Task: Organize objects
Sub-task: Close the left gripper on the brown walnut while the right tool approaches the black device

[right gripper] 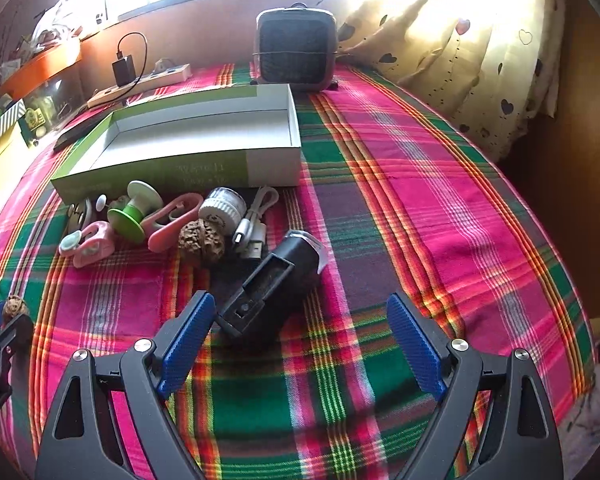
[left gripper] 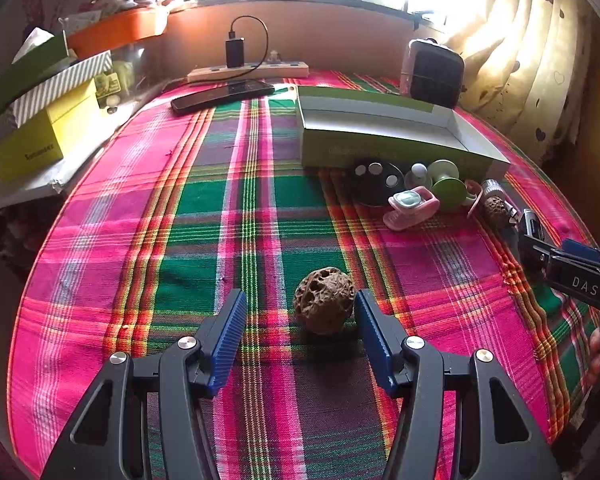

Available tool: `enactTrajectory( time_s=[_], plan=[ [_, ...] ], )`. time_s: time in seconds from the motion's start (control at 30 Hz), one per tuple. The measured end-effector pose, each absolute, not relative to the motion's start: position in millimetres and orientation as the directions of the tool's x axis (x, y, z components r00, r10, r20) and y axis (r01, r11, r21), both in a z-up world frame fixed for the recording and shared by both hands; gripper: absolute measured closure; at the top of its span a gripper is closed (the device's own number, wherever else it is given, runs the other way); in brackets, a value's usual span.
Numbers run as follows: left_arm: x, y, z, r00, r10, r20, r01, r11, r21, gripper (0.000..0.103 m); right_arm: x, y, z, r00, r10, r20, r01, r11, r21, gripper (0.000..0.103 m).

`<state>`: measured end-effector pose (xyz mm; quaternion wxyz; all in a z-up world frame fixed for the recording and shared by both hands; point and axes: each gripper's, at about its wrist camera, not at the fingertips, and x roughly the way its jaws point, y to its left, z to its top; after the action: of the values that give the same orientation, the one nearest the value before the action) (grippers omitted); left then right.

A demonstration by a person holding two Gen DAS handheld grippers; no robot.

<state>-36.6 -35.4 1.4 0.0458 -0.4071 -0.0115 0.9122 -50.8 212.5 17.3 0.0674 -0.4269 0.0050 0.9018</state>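
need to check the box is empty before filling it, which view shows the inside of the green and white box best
The right wrist view: it looks down into the box, showing its bare white floor and inner walls. The left wrist view sees the box from a lower angle, mostly its green front wall, with part of the floor hidden.

Left gripper (left gripper: 300,312): jaws wide apart, nothing pressed betw. the blue ribbed pads (left gripper: 228,340); pitched steeply down toward the surface; black finger frames symmetric, both pivot bolts visible. Right-hand pad sits just beside a round item but no squeeze evident. Right gripper (right gripper: 300,328): jaws also spread to full width, pads (right gripper: 414,344) clear of contact, same steep downward tilt; left-hand pad tip close to a dark item, not clamping it. In the left wrist view, the right gripper enters from the right edge, w/ part of the person's hand (left gripper: 596,354) behind it. In the right wrist view, the left gripper shows at far left edge, partly cropped.
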Motion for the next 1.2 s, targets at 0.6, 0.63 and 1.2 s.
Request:
enactTrajectory(
  time_s=[0.6,0.63,1.2],
  plan=[
    [-37,-34,1,-0.663,0.093,-0.743,-0.067,-0.996,-0.064,0.048,-57,226,10,-0.637,0.11,-0.763,-0.125,-0.991,-0.038,0.015],
    [-38,-34,1,-0.663,0.093,-0.743,-0.065,-0.996,-0.067,0.048,-57,226,10,-0.638,0.105,-0.763,-0.12,-0.992,-0.036,0.017],
    [-43,-41,3,-0.664,0.067,-0.745,-0.033,-0.998,-0.06,0.07,-57,221,11,-0.665,0.04,-0.746,-0.055,-0.998,-0.004,0.046]
  ],
)
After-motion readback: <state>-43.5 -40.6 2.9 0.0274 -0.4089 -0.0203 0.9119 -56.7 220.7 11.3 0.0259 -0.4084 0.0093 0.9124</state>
